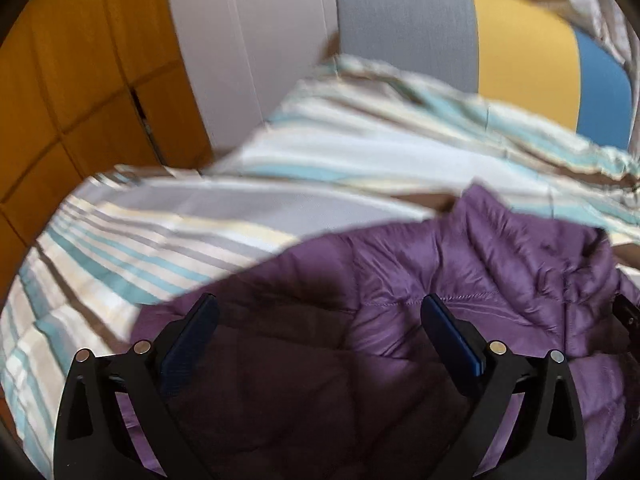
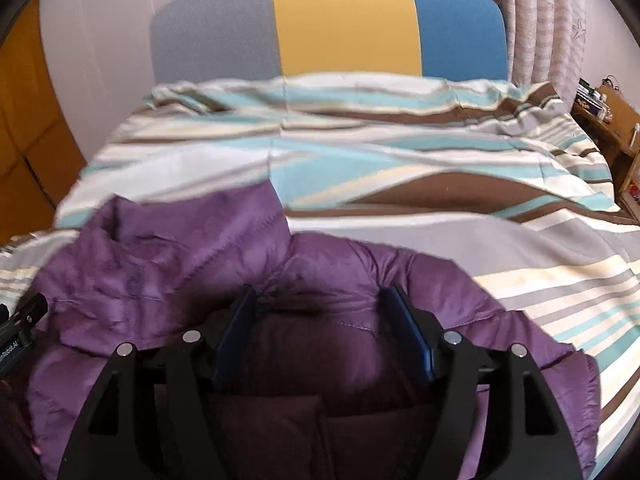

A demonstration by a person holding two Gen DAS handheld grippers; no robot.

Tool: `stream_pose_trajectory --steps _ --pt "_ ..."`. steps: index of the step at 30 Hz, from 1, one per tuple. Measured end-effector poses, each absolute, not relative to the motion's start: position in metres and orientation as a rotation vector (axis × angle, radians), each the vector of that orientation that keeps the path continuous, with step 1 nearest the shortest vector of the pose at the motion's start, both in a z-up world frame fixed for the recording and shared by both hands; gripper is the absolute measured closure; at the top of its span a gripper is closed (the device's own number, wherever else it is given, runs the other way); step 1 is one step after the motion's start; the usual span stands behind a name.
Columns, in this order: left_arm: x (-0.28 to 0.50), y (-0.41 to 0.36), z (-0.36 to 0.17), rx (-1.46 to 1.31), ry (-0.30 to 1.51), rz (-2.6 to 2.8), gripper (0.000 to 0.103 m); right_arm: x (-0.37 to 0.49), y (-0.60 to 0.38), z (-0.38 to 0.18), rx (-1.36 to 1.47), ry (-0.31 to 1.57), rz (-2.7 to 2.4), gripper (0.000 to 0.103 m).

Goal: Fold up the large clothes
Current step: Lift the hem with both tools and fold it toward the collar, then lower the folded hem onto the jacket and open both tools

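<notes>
We've got the purple jacket [image 2: 168,264] bunched at the bed [image 2: 400,152] foot, far from the headboard [image 2: 344,20], w/ left gripper [image 1: 320,320] wide and right gripper [image 2: 324,312] parted over it, nothing held, so folding's barely begun.

A bed [image 2: 400,152] under a striped duvet [image 2: 460,240] carries a purple quilted jacket [image 2: 168,264] at its near end.

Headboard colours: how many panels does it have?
3: the headboard has a grey panel on the left, a yellow panel in the middle and a blue panel on the right.
</notes>
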State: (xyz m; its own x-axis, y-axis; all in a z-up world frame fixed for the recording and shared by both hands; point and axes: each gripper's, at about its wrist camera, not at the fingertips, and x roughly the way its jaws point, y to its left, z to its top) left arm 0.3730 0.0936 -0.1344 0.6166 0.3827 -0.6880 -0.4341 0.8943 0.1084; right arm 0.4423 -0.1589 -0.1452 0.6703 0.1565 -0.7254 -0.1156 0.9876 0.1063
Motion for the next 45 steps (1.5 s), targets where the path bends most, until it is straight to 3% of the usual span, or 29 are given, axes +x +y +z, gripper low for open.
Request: stream_pose_trajectory --steps 6,16,23,37,40,45 --pt "0.315 0.067 -0.118 -0.085 0.633 0.396 0.003 0.395 -0.159 -0.116 0.033 0.738 0.229 0.036" --pt "0.291 0.039 -0.139 -0.015 0.719 0.318 0.003 0.329 -0.146 -0.117 0.047 0.739 0.317 0.036" --pt "0.311 0.064 -0.173 -0.148 0.865 0.273 0.003 0.335 -0.146 -0.162 0.038 0.832 0.297 0.030" --pt "0.288 0.070 -0.163 -0.151 0.827 0.260 0.003 0.334 -0.140 -0.169 -0.016 0.827 0.257 0.027" --pt "0.274 0.096 -0.155 -0.181 0.783 0.321 0.003 0.334 -0.141 -0.168 -0.015 0.826 0.258 0.027" --pt "0.282 0.141 -0.179 -0.317 0.860 0.401 0.003 0.334 -0.140 -0.168 -0.018 0.826 0.261 0.025"
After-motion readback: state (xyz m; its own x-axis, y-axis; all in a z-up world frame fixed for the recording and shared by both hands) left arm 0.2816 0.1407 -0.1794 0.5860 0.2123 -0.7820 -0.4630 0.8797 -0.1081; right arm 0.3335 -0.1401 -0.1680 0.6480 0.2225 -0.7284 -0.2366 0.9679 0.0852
